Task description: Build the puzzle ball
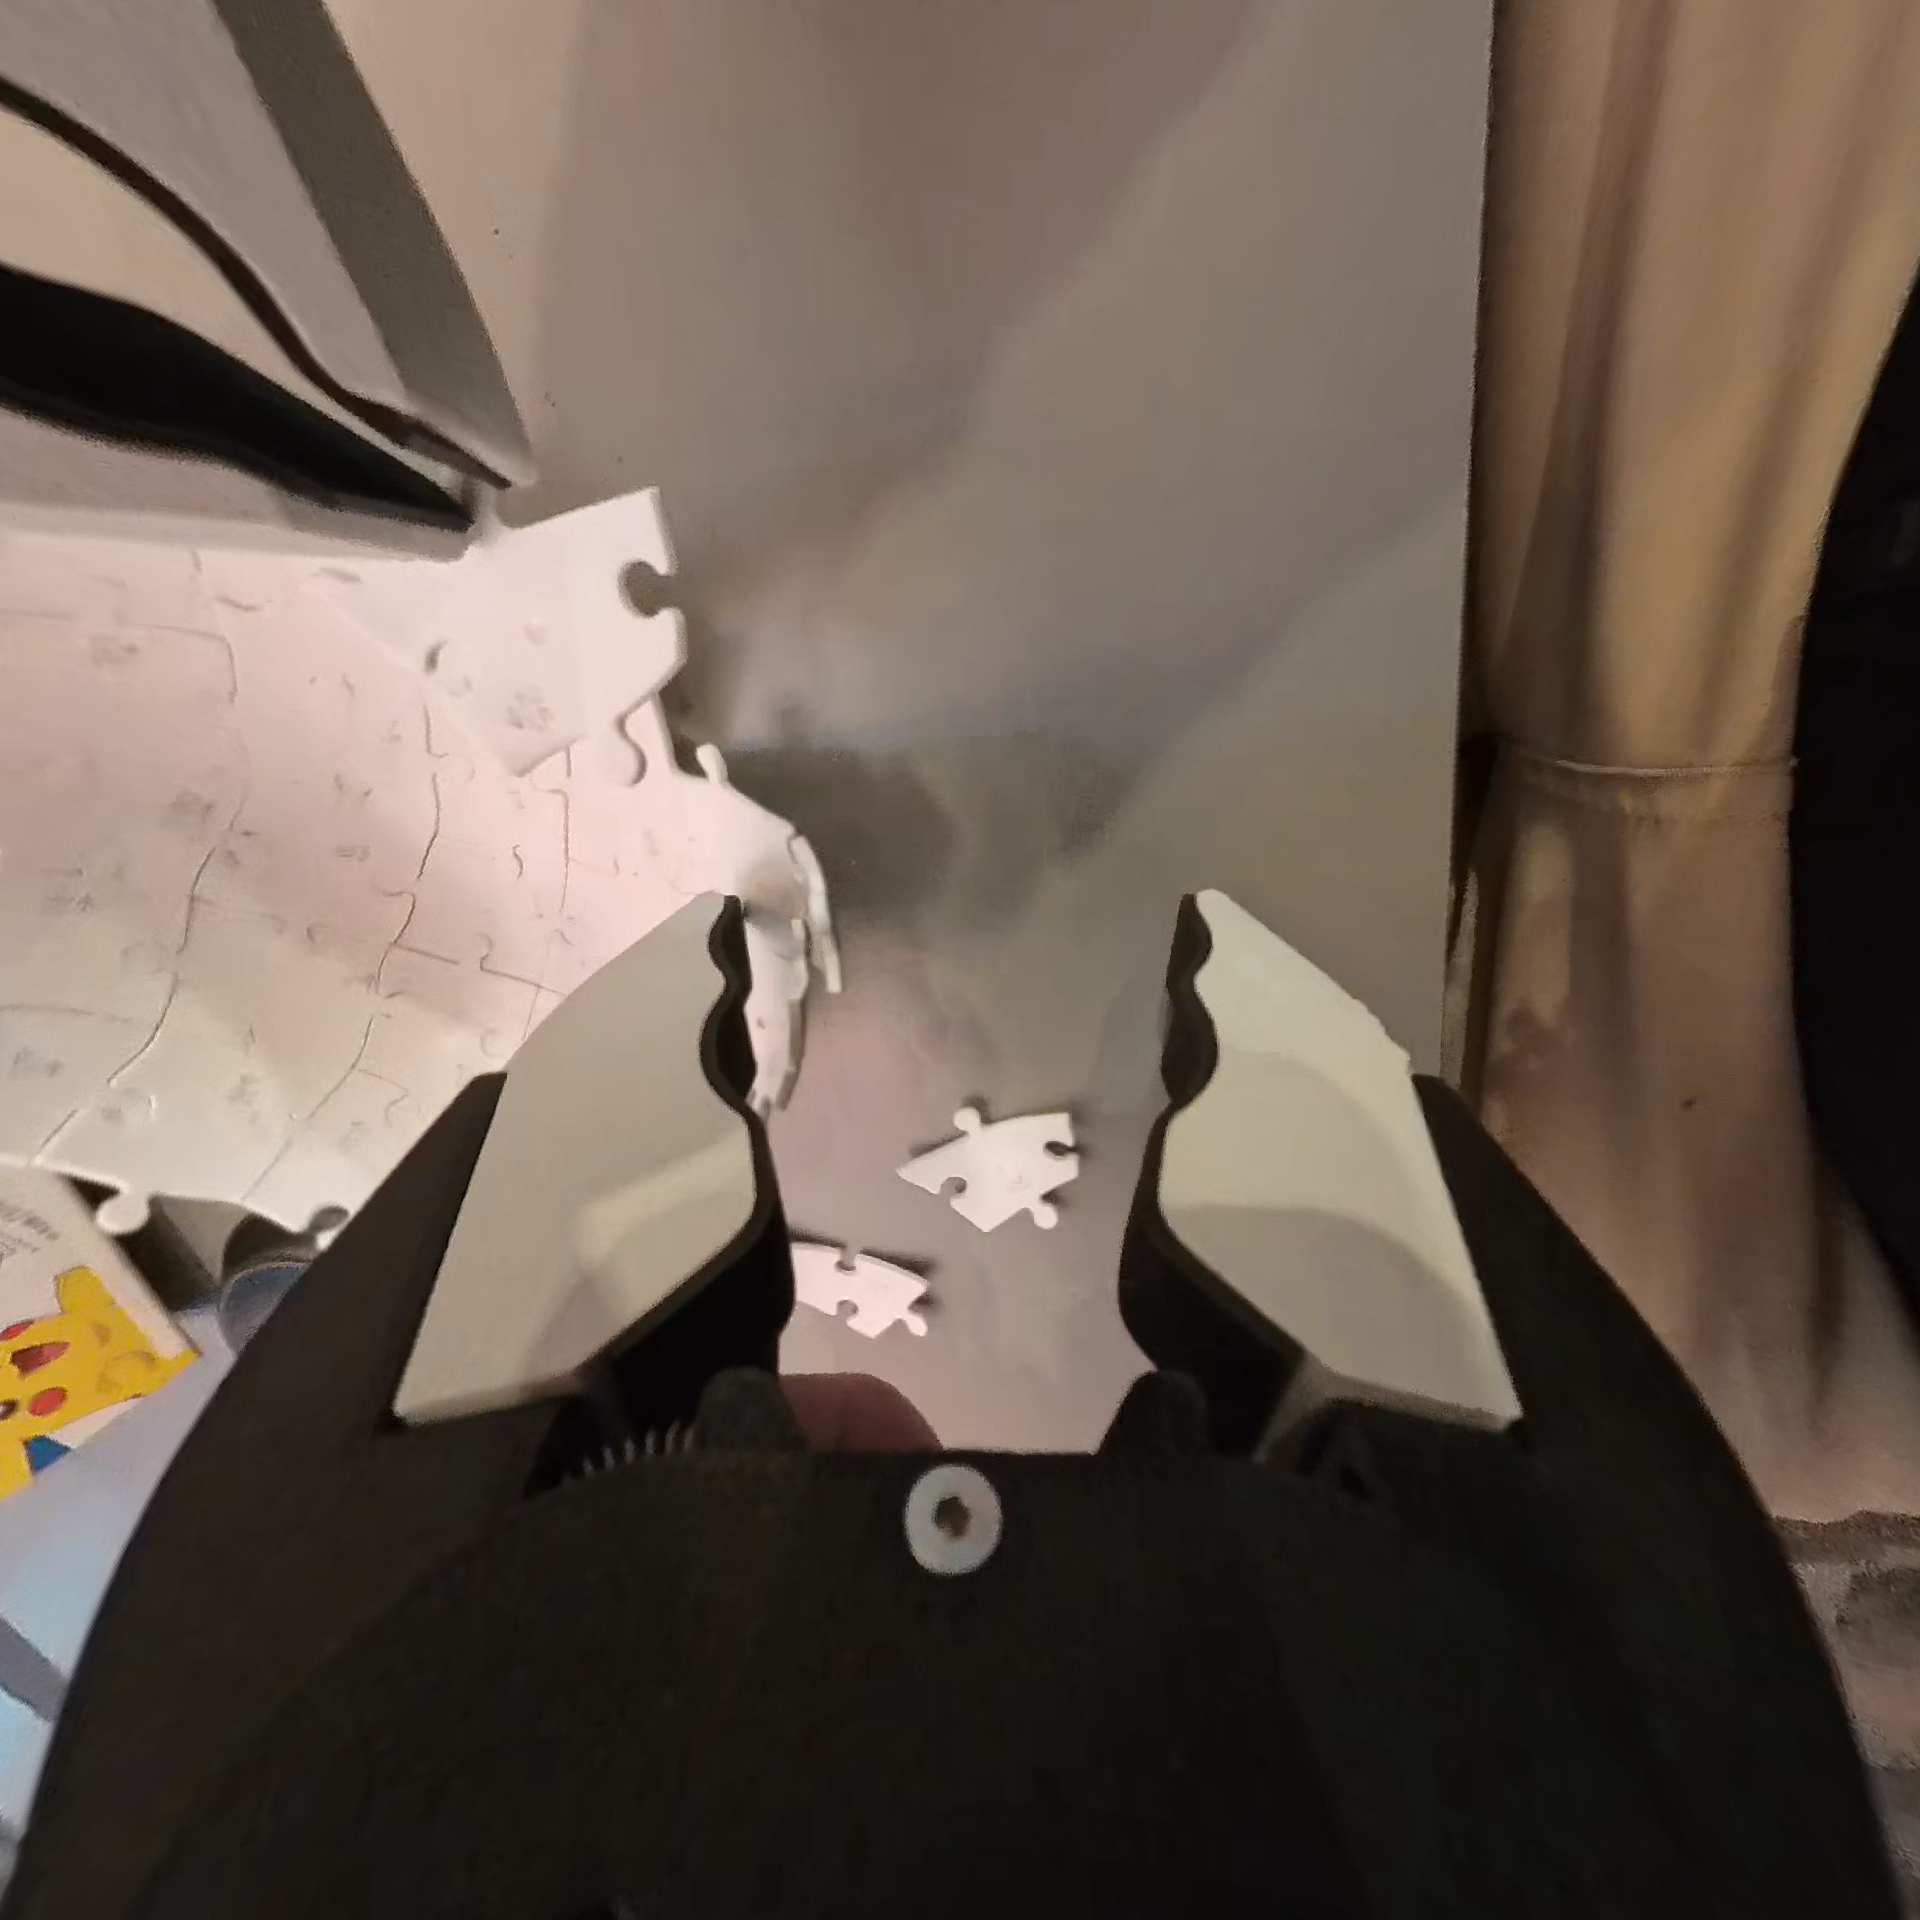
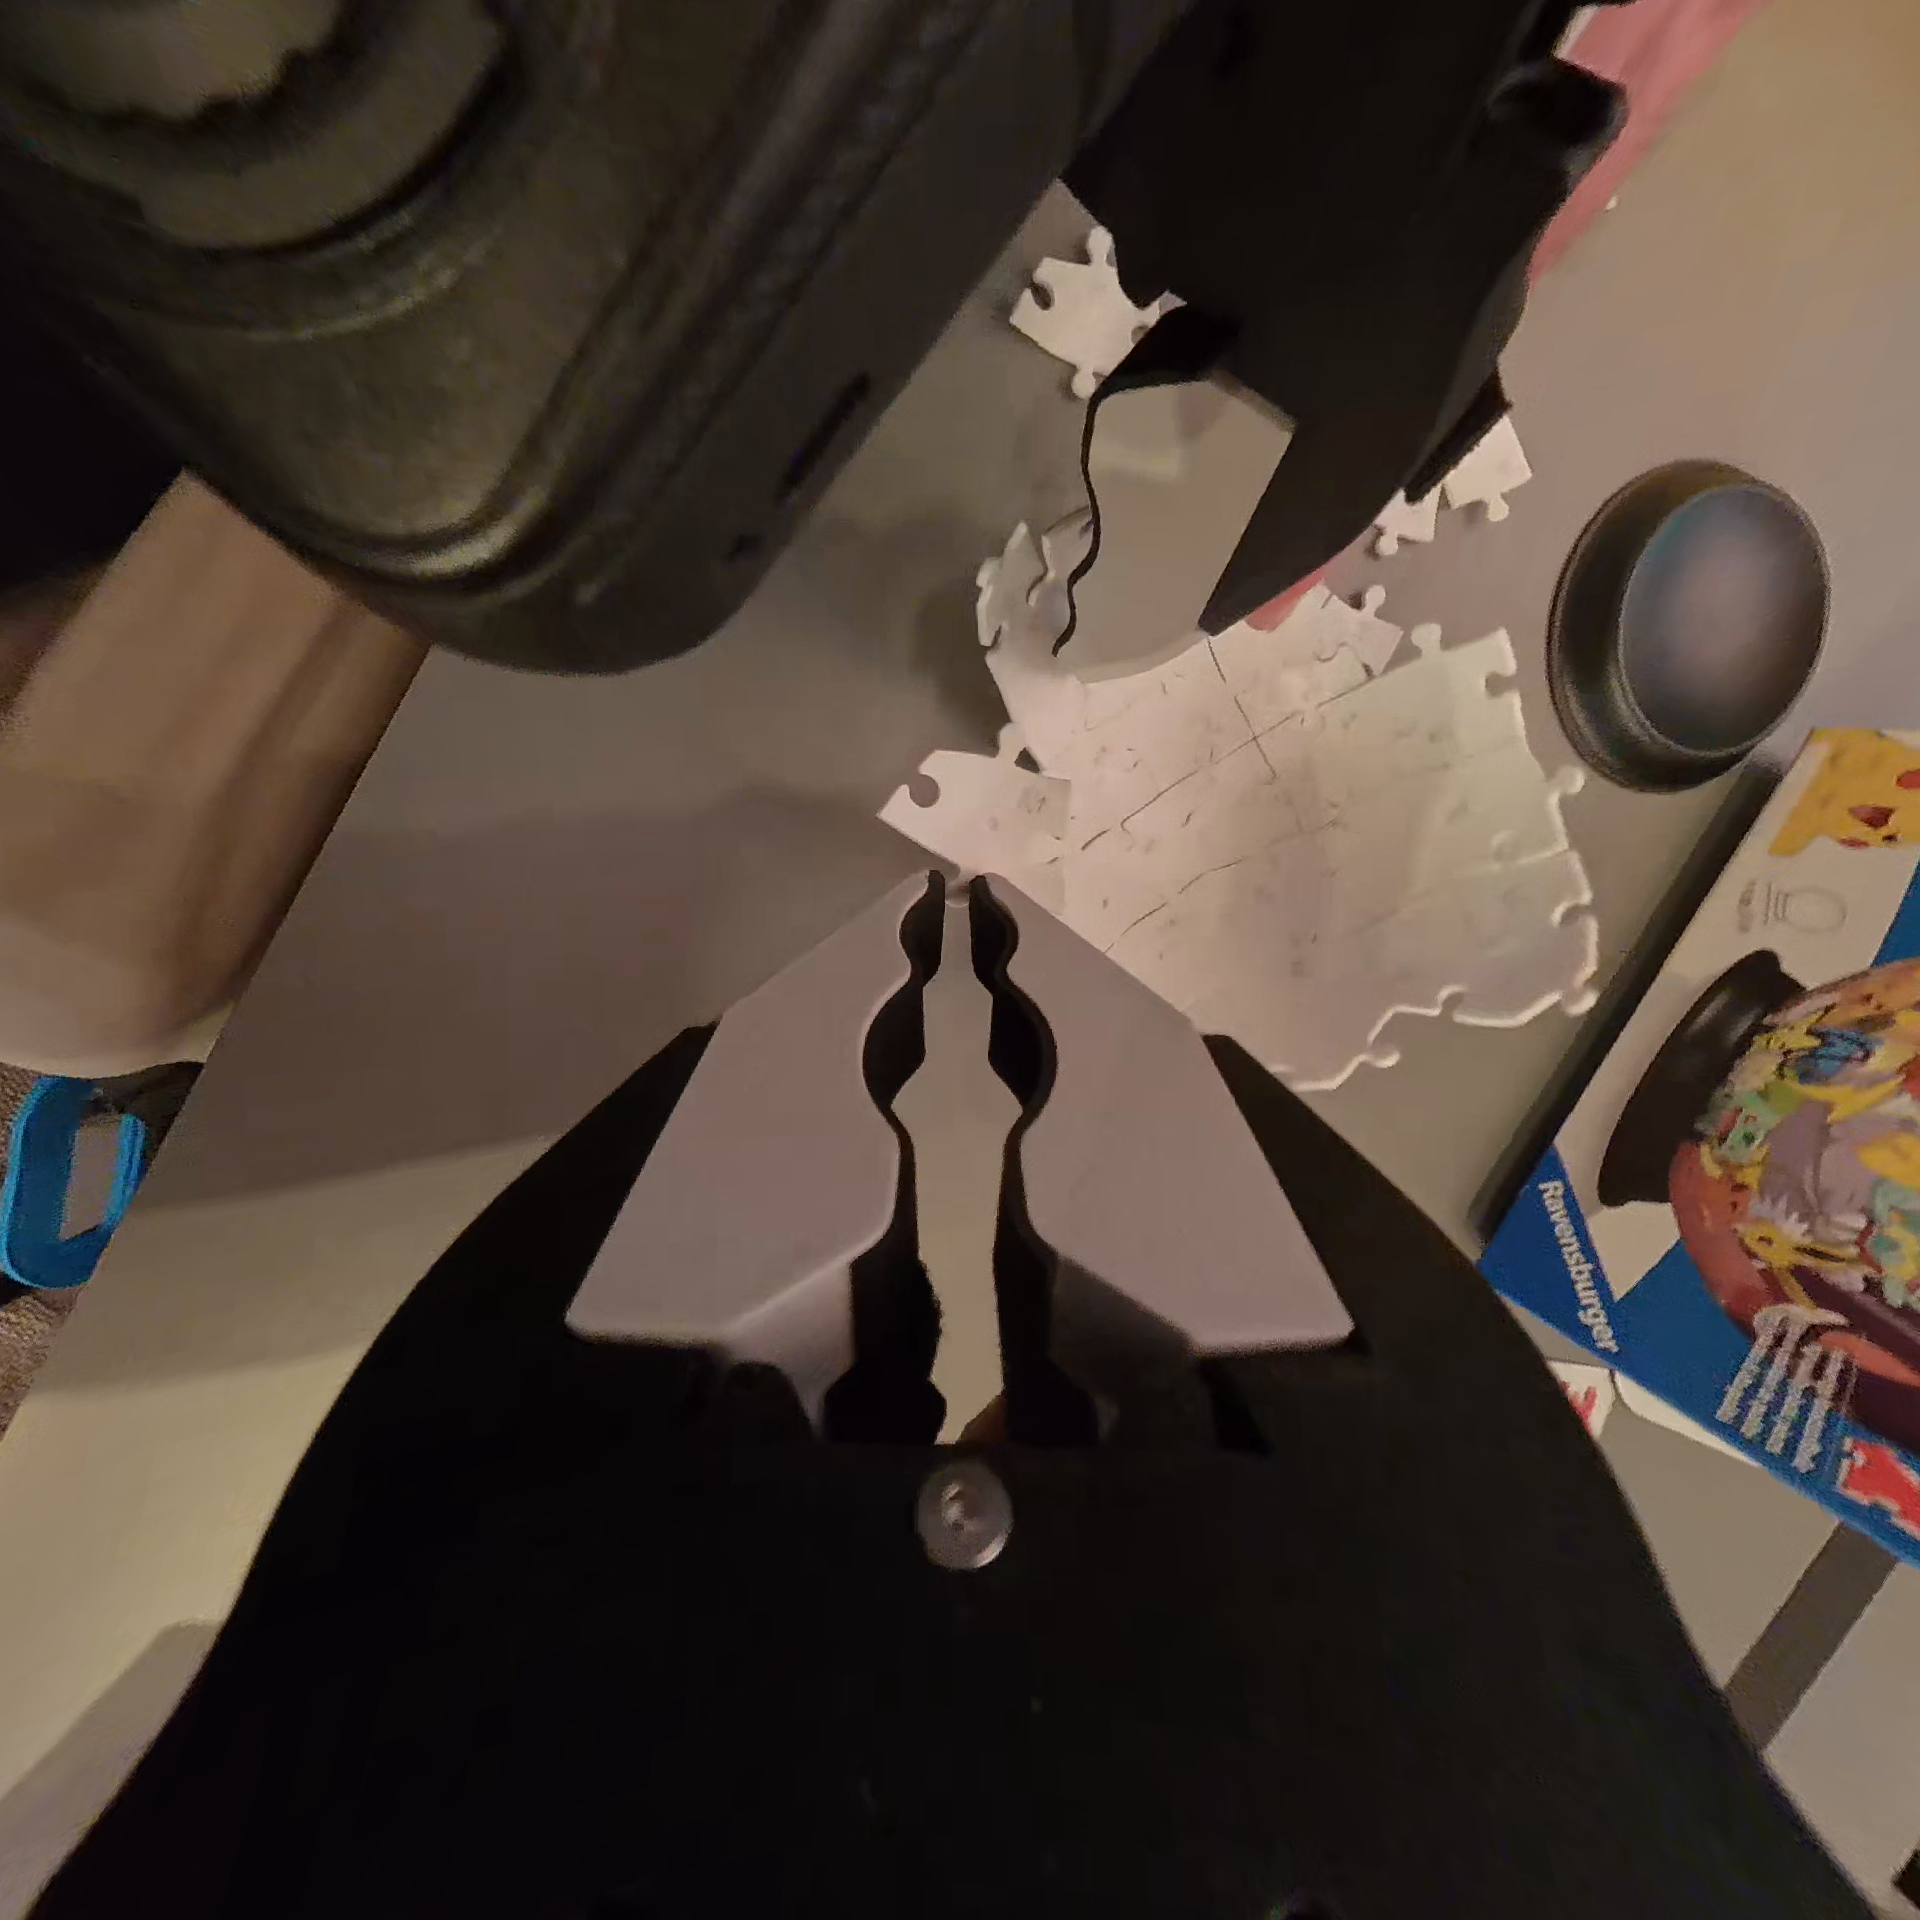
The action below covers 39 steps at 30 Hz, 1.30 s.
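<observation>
Curved joined panel (image 2: 1299, 831) only partly built, ahead-right of right gripper (image 2: 953, 883), jaws nearly closed, gripping nothing visible. Left gripper (image 1: 961, 925) jaws open, empty; loose pcs (image 1: 992, 1164) between them on worktop (image 1: 1039, 520).

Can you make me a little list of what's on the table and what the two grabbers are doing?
table: grey
joined puzzle sheet: white, blank side up
loose pieces: two, lying apart from the sheet
round stand: dark, beside the sheet
puzzle box: colourful, at the table edge
left gripper: open, above the loose pieces
right gripper: nearly shut, tips at the sheet's edge; a grip cannot be confirmed
</observation>
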Motion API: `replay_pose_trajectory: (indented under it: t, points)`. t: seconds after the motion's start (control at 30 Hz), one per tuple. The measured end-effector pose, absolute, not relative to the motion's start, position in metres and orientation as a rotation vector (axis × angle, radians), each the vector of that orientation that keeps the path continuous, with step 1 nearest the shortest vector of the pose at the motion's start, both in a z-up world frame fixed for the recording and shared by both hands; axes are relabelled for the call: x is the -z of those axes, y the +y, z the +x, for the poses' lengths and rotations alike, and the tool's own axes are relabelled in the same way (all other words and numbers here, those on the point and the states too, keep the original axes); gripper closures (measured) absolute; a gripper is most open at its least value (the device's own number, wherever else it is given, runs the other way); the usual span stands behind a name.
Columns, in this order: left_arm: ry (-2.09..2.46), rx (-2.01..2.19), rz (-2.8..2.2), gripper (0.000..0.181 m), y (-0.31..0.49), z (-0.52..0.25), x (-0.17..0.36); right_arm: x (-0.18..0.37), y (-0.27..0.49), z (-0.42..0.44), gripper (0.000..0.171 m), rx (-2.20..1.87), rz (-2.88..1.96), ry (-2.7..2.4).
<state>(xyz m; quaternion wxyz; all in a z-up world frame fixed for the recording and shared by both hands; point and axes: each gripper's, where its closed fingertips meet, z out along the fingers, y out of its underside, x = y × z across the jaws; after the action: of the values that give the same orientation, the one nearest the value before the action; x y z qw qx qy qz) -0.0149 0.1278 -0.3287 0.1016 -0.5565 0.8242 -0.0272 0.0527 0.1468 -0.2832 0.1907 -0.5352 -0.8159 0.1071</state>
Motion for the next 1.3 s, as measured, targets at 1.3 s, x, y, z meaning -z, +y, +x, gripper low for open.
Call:
replay_pose_trajectory:
  t: [1.3]
  points:
    - [2.138,0.289,-1.675,0.103,0.116,-0.046,0.332,0.304,0.130,0.000,0.168,-0.318,-1.069,-2.946]
